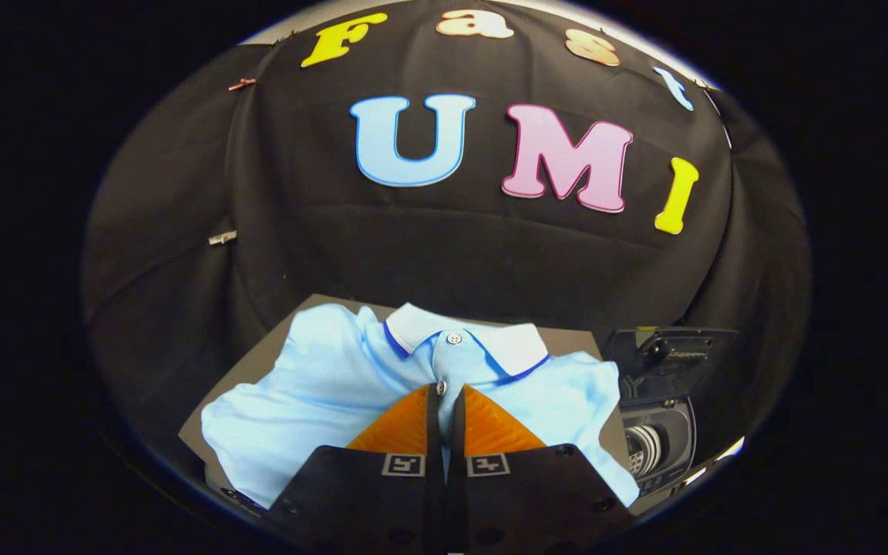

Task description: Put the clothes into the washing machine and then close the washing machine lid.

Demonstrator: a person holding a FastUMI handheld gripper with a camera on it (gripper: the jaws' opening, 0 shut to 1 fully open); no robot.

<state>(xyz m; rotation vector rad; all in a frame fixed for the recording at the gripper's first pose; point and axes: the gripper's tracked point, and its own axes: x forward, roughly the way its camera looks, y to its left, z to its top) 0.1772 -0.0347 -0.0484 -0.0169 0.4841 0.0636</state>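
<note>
The task is sitting at its start, as far as I can judge: the light blue polo shirt of soft knit cotton point(321, 393), with a white collar edged in dark blue and small round buttons, is lying spread on the dark flat desk point(290, 327) in the lower middle of the frame, not yet in the machine. The gripper point(445, 393) is pressing down on the placket, its jaws drawn nearly together; a thin fold of blue cloth seems to be showing between them, so they are probably pinching the shirt. At the lower right, just beside the shirt's sleeve, the small dark plastic washing machine point(656, 443) is standing with its glossy lid point(671, 351) raised and a pale ribbed drum visible inside. Loading and closing are both left.
</note>
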